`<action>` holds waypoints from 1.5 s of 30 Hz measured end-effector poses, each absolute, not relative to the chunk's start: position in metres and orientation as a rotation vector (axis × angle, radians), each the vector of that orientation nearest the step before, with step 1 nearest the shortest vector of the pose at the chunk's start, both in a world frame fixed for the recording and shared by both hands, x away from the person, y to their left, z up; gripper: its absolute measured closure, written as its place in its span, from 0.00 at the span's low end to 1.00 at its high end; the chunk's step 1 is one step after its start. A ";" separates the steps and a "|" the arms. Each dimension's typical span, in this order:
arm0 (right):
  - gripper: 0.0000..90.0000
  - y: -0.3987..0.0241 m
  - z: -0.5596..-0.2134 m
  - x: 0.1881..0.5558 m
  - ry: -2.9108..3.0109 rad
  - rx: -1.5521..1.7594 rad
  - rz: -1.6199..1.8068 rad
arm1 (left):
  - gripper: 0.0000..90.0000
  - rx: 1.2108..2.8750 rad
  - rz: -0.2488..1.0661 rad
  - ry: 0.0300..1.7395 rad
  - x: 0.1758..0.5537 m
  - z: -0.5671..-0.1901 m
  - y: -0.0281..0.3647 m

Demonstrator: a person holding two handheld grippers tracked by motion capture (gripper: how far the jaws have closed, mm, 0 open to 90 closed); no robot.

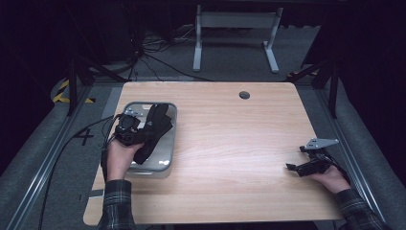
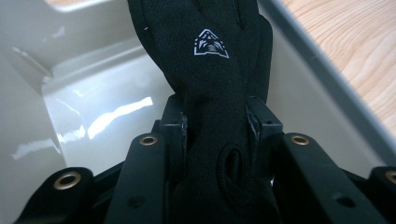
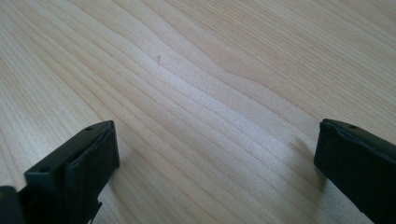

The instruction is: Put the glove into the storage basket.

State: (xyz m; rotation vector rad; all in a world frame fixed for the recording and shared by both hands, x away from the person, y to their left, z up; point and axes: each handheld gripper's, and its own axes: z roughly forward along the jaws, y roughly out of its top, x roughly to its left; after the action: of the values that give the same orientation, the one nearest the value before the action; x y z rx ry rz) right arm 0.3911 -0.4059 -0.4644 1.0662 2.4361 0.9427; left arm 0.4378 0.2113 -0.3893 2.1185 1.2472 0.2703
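Black fabric glove [image 2: 210, 88], one item, is lying nearest the lens in the left gripper view, its white triangular emblem facing up. Left gripper [image 2: 217, 130], one, is clamping the glove across its narrow cuff end, both pads pressing the cloth, jaws standing narrow. From the jaws the glove's long axis is running straight ahead and hanging down over the clear plastic bin [image 1: 165, 143], one, which is sitting at the table's left side. In the high view the glove [image 1: 154, 128] is draping from the rim area into the bin's open top, so the coming move appears to be turning on this: the cloth is already above the container, and lowering or releasing looks like what remains.

Wooden table [image 1: 230, 143], one, is carrying the bin.

Right gripper [image 1: 306, 167], one, is resting near the right edge, well apart from bin and glove; its jaws are standing wide with nothing between them, bare wood grain showing ahead. Left hand is therefore the nearer by far.
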 end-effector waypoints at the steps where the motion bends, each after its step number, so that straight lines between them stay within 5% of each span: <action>1: 0.00 -0.406 -0.464 0.391 2.435 1.067 0.943 | 0.73 2.120 0.272 1.259 0.438 -0.392 0.211; 17: 0.01 -0.406 -0.464 0.392 2.431 1.070 0.941 | 0.69 2.189 0.248 1.330 0.452 -0.413 0.212; 34: 0.01 -0.406 -0.464 0.392 2.432 1.070 0.940 | 0.24 2.151 0.419 1.418 0.448 -0.403 0.217; 45: 0.01 -0.406 -0.464 0.392 2.432 1.070 0.940 | 0.21 2.095 0.401 1.279 0.434 -0.377 0.197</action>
State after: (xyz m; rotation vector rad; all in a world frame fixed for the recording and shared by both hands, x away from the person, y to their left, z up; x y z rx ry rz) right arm 0.3916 -0.4060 -0.4645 1.0698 2.4318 0.9405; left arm 0.4337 0.1967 -0.3768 2.0951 1.2785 0.4009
